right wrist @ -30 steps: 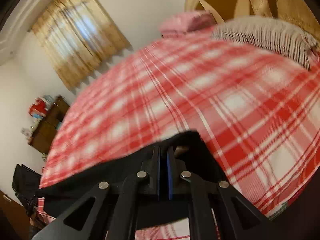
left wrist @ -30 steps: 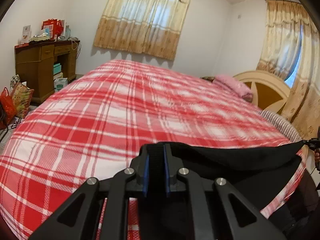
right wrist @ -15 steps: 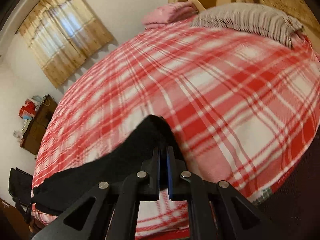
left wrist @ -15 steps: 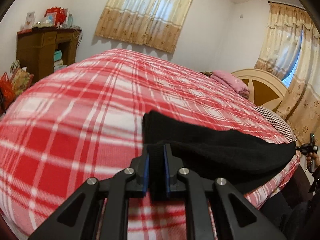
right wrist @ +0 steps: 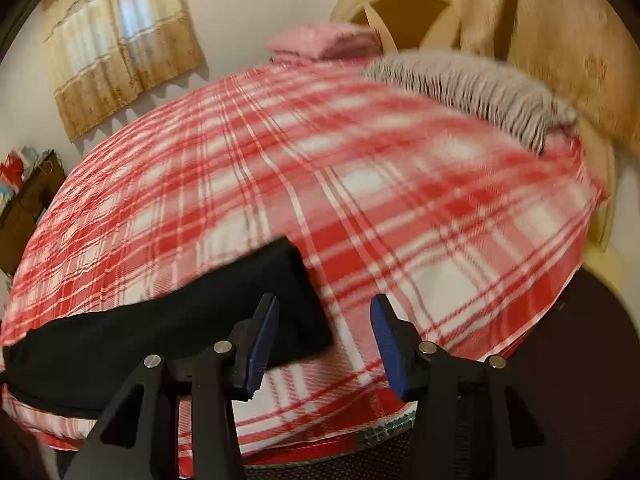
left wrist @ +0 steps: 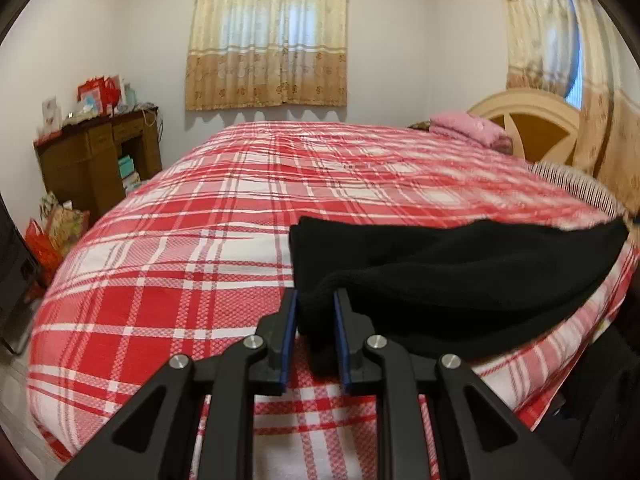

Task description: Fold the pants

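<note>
The black pants point(left wrist: 460, 272) lie folded in a long band across the near edge of the red plaid bed cover point(left wrist: 200, 240). My left gripper point(left wrist: 316, 300) has a bunch of the pants' left end between its blue pads, and its jaws are opening while the cloth still fills the gap. In the right wrist view the pants point(right wrist: 160, 332) stretch off to the left. My right gripper point(right wrist: 324, 308) is opening wide. The pants' right corner lies behind its left finger and partly between the jaws, but the pads do not press on it.
A striped pillow point(right wrist: 472, 88) and a pink folded blanket point(left wrist: 468, 128) lie at the head of the bed by the cream headboard point(left wrist: 532, 120). A wooden desk point(left wrist: 96, 160) and bags point(left wrist: 52, 232) stand on the left. Most of the bed cover is bare.
The pants came down from being held stretched between both grippers to lying on the bed. The right gripper opened and let go of its end. The left jaws widened slightly.
</note>
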Demonstrator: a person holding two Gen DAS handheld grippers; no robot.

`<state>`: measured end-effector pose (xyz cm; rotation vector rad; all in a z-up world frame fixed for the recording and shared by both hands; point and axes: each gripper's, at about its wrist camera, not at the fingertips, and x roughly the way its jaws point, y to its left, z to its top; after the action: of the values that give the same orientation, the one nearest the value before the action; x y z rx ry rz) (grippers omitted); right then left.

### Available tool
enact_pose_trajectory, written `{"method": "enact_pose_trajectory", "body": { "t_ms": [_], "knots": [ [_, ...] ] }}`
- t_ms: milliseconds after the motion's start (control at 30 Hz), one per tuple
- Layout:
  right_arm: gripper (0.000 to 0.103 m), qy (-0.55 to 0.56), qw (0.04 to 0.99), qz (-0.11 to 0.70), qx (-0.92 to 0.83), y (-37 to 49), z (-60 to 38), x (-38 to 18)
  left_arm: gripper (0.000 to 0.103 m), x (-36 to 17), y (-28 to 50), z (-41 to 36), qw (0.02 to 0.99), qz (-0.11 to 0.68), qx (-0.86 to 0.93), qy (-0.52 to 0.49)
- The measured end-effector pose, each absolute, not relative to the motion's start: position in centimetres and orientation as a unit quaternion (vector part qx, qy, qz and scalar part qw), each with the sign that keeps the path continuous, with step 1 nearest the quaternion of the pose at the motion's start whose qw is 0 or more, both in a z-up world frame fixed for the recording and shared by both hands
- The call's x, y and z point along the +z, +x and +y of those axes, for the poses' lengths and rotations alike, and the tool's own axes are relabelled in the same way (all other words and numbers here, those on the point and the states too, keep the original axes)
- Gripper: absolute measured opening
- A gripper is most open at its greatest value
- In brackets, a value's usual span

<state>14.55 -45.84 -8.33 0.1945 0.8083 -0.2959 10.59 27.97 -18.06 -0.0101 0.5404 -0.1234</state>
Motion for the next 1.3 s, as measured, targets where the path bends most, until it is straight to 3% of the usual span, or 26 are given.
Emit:
{"method": "enact_pose_trajectory", "body": {
  "t_ms": [200,467,833,967,1000,1067,1300],
  "knots": [
    [0.050,-0.009,0.915,0.404,0.013,17.3,-34.4,-6.8,0.020,-18.3,10.4,28.3,0.963,0.263,-0.058,-0.001],
    [0.050,-0.219,0.834,0.438,0.255,16.4,-13.0,-14.6,0.020,-18.3,10.4,28.1,0.965,0.256,-0.057,-0.003],
    [0.049,-0.328,0.791,0.411,0.313,15.0,-4.6,-19.7,0.020,-18.3,10.5,28.1,0.966,0.252,-0.059,-0.019],
    [0.027,-0.317,0.794,0.419,0.307,15.9,-4.8,-20.2,0.020,-18.3,10.7,28.2,0.966,0.251,-0.061,-0.023],
    [0.015,-0.313,0.793,0.422,0.308,15.9,-4.8,-20.3,0.020,-18.2,10.7,28.2,0.966,0.250,-0.061,-0.022],
    [0.006,-0.300,0.796,0.424,0.311,16.0,-5.0,-19.9,0.019,-18.0,10.6,28.1,0.967,0.247,-0.063,-0.020],
    [0.003,-0.265,0.807,0.413,0.329,15.4,-5.9,-16.4,0.018,-16.7,9.8,27.9,0.970,0.230,-0.073,-0.021]
  ]
}}
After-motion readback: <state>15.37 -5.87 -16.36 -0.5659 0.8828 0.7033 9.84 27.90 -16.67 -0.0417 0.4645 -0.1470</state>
